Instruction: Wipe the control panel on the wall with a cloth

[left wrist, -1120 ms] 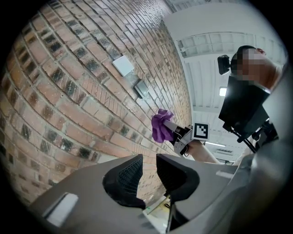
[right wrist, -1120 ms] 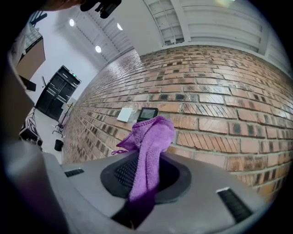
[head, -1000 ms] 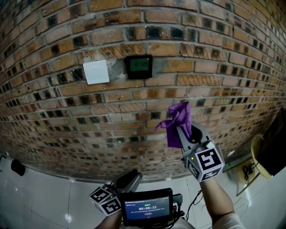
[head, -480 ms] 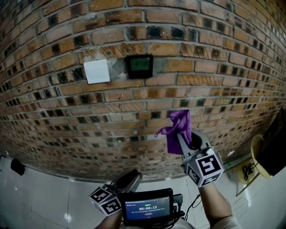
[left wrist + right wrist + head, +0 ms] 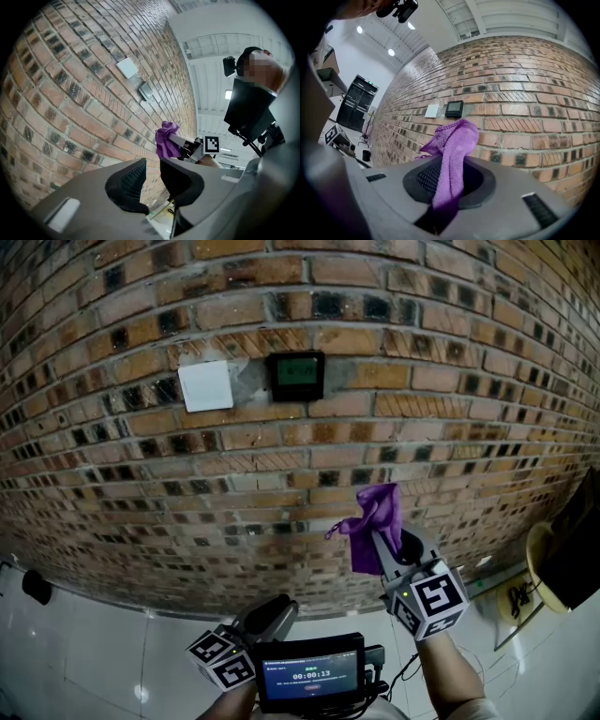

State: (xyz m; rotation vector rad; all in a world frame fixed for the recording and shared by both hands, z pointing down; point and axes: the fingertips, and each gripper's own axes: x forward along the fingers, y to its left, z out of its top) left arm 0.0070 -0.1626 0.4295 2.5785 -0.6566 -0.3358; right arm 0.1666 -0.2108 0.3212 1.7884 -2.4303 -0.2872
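Observation:
The control panel (image 5: 296, 376), a small dark box with a greenish screen, is mounted on the brick wall beside a white blank plate (image 5: 205, 386). My right gripper (image 5: 391, 535) is shut on a purple cloth (image 5: 375, 519), which it holds up well below and right of the panel, a short way off the bricks. In the right gripper view the cloth (image 5: 452, 150) hangs between the jaws, with the panel (image 5: 454, 108) farther along the wall. My left gripper (image 5: 272, 617) stays low near my body, its jaws a narrow gap apart and empty (image 5: 152, 171).
A timer screen (image 5: 311, 671) sits on a rig at my chest. The white tiled floor (image 5: 84, 652) meets the wall's foot. A black object (image 5: 37, 590) lies at the far left. A dark board (image 5: 577, 545) and a pale round thing (image 5: 539, 563) stand at the right.
My right gripper has sunk slightly with the purple cloth still in it. The left gripper has not moved.

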